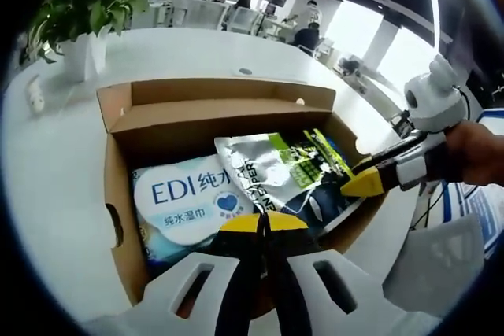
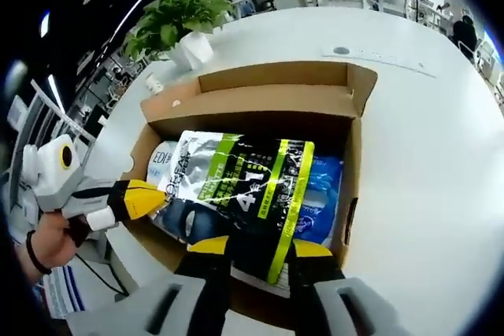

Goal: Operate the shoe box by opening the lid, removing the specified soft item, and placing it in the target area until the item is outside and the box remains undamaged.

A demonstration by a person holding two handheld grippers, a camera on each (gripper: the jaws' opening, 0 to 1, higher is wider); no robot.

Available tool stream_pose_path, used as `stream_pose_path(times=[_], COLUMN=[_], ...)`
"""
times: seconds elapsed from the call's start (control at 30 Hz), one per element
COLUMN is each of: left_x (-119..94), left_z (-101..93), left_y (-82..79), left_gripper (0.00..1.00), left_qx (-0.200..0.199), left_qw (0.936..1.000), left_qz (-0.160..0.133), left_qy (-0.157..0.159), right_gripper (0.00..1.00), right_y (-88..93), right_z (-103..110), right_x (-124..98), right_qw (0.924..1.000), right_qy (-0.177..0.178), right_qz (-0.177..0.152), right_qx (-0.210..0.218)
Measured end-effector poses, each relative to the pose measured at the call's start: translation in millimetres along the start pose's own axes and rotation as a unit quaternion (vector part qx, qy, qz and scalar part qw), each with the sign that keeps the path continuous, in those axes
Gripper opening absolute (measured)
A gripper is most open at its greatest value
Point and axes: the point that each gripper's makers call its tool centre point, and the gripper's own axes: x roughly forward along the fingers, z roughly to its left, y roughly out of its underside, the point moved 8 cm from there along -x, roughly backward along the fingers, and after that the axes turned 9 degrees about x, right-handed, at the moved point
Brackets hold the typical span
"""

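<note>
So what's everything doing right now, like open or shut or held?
Shoe box: open, flaps up.
Silver-green pouch: tilted up, gripped by right gripper.
Blue wipes pack: lying inside the box.
Left gripper: shut, empty, at the box edge.
Potted plant: upright.

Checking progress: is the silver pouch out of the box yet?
Still in. The silver pouch lies inside the cardboard box, atop the blue wipes pack.

Both views look down, close, from opposite sides — sharing the open shoe box [image 1: 236, 116] [image 2: 276, 92].
</note>
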Motion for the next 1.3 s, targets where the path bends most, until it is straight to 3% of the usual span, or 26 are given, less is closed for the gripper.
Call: stream_pose_path(times=[0.17, 0.57, 0.87, 1.3], left_x=[-0.7, -9.5, -20.0, -19.8], left_z=[-0.6, -2.8, -11.2, -35.9], left_y=[-0.1, -1.3, -17.9, -35.7], left_gripper=[0.0, 0.0, 0.0, 0.0], left_qx=[0.0, -0.008, 0.004, 0.032], left_qw=[1.0, 0.9999, 0.9995, 0.9982], left_qz=[0.0, -0.011, -0.032, -0.046], left_qy=[0.0, 0.001, 0.002, 0.021], right_gripper=[0.0, 0.0, 0.0, 0.0], right_y=[-3.1, 3.9, 0.4, 3.5], right_z=[-2.4, -1.9, -1.4, -15.4], right_x=[-3.9, -8.6, -28.7, -57.6], right_qw=[0.9998, 0.9994, 0.9978, 0.9962], right_qy=[0.008, -0.014, -0.033, -0.028], right_qz=[-0.016, -0.03, -0.058, -0.082], right_qx=[-0.005, -0.006, 0.004, 0.005])
